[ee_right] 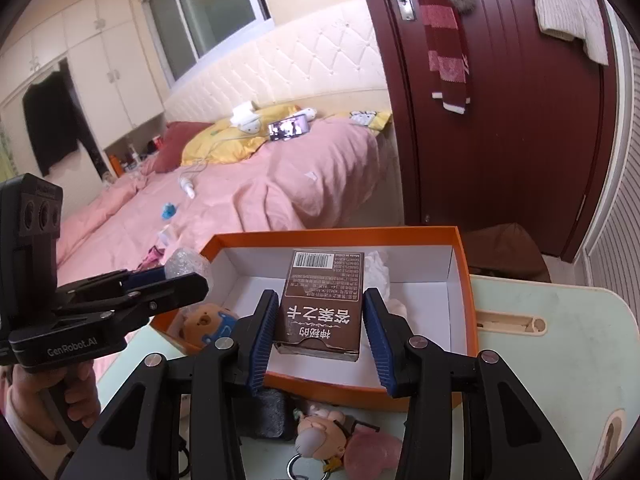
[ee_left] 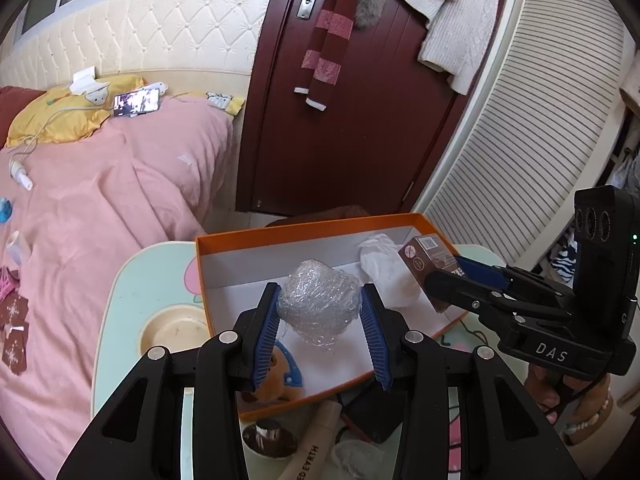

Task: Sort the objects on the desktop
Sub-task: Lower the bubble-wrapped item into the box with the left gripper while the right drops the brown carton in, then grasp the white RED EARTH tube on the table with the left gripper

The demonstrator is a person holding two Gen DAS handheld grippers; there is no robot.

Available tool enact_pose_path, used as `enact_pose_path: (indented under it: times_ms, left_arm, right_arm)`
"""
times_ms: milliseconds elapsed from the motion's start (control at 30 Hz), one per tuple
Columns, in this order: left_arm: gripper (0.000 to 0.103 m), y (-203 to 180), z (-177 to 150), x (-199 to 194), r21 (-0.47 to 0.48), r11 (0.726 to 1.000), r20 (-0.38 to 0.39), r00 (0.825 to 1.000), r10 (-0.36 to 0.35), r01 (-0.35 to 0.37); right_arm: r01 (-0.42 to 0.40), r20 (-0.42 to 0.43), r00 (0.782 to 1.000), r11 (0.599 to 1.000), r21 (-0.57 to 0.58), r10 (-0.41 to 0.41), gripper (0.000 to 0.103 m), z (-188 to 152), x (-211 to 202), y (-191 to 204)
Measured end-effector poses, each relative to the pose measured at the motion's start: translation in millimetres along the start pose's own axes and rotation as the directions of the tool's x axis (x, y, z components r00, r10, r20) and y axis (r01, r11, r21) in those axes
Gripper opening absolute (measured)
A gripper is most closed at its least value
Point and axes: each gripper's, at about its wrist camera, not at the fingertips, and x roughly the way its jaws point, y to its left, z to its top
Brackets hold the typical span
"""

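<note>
While both of our grippers hang over the orange box (ee_left: 280, 236), we judge the step in hand to be the carry-and-drop part of the sorting: two things are lifted and the box is where they go. Our left gripper (ee_left: 320, 312) has its fingers (ee_left: 267, 332) partly closed on a ball of bubble wrap (ee_left: 318, 304), held above the box's white floor near its left end. Our right gripper (ee_right: 320, 320) has its fingers (ee_right: 262, 340) pressed on the sides of a brown carton (ee_right: 322, 304), barcode end pointing away, over the middle of the box. A crumpled white paper (ee_left: 380, 264) already lies inside at the far side. On the worktop (ee_right: 552, 360) a bear toy (ee_right: 206, 324) sits just outside the box's left wall and a little figure (ee_right: 320, 436) lies in front of it. Next, we think, each load should be lowered into the box and the fingers spread to let go, keeping the two grippers apart.
</note>
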Motion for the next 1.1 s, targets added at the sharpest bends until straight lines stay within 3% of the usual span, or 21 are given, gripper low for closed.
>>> enact_pose_path:
  times_ms: [167,200,233,267,300,433,733,933,1100]
  left_arm:
    - [0.044,-0.7,0.9,3.6,0.004,0.999,0.012,0.999,0.036,-0.036]
    - [0.053,-0.3,0.7,4.1,-0.001,0.999,0.008,0.999,0.042,-0.042]
    - [0.06,0.0,0.6,4.6,-0.006,0.999,0.003,0.999,0.048,-0.048]
    - [0.075,0.7,0.2,4.2,-0.016,0.999,0.001,0.999,0.048,-0.048]
    - [0.08,1.7,-0.8,1.9,-0.033,0.998,0.011,0.999,0.048,-0.047]
    - [0.08,4.3,-4.1,-6.0,-0.06,0.998,0.029,0.999,0.014,-0.012]
    - [0.08,13.7,-18.9,-32.1,-0.112,0.994,0.036,0.999,0.025,-0.021]
    - [0.08,16.3,-35.5,-53.3,-0.086,0.99,0.017,0.994,0.11,-0.108]
    - [0.08,11.5,-57.8,-68.3,-0.079,0.99,-0.002,0.993,0.116,-0.116]
  right_arm:
    - [-0.005,0.005,1.0,1.0,0.024,0.005,0.044,-0.6,4.0,-4.7]
    - [-0.011,0.007,1.0,0.999,0.031,0.011,0.046,-0.8,4.0,-5.4]
    - [-0.018,0.011,1.0,0.999,0.038,0.017,0.053,-1.3,3.4,-6.4]
    - [-0.018,0.019,1.0,0.999,0.044,0.017,0.058,-2.1,2.0,-7.0]
    - [-0.016,0.027,1.0,0.999,0.046,0.015,0.066,-2.5,0.6,-7.3]
    - [-0.023,0.05,0.999,0.998,0.052,0.02,0.069,-5.0,-6.1,-8.2]
    - [-0.02,0.031,0.999,0.998,0.054,0.018,0.069,-16.0,-24.1,-7.6]
    - [0.009,-0.016,1.0,1.0,0.027,-0.008,0.069,-38.7,-40.2,-3.6]
    - [0.021,-0.084,0.996,0.999,0.04,-0.018,0.069,-66.1,-46.3,-2.0]
